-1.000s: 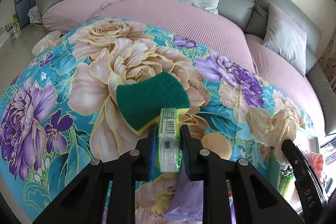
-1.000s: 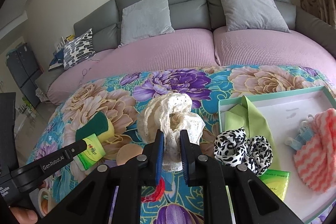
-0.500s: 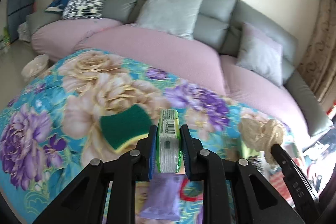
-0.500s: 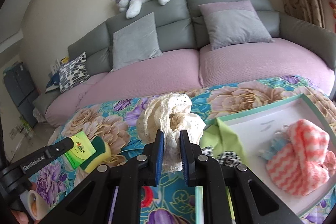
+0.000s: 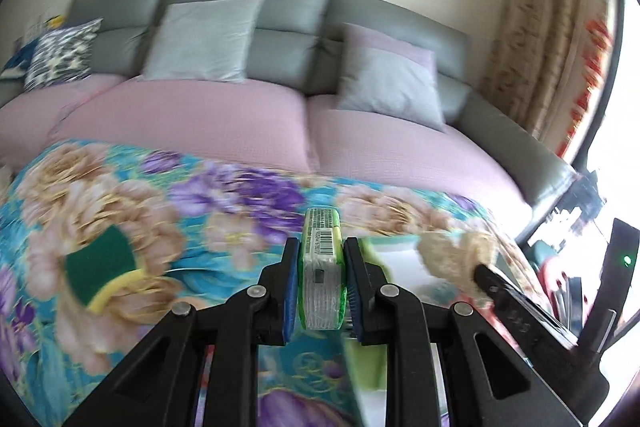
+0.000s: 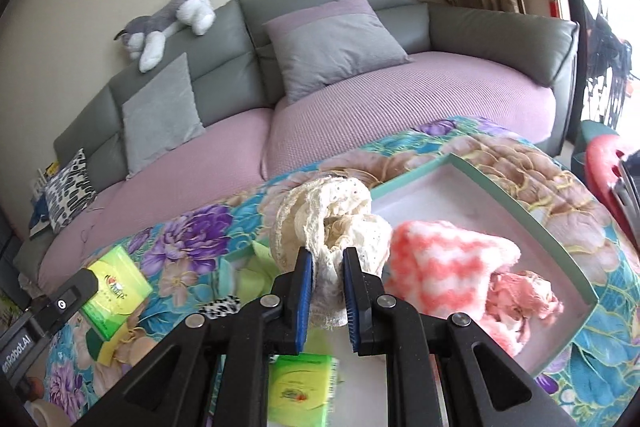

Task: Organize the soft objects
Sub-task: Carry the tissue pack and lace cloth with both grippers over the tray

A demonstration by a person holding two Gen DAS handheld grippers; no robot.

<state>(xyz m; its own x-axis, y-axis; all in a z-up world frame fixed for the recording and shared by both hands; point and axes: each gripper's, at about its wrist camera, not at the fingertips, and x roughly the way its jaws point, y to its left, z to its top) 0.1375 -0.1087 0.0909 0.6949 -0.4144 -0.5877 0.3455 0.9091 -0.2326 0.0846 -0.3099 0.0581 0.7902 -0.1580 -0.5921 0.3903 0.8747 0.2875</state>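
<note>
While the left gripper pinches a green tissue pack upright between its jaws above the floral tabletop, the right gripper clamps a cream lace cloth over the near-left rim of the green-edged tray. A pink-striped cloth lies inside the tray; much of its far floor is bare.

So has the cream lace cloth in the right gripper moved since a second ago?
Yes. The cream lace cloth, clamped in the right gripper, has travelled right: it was left of the teal-rimmed tray before and now hangs over the tray's near-left corner.
</note>
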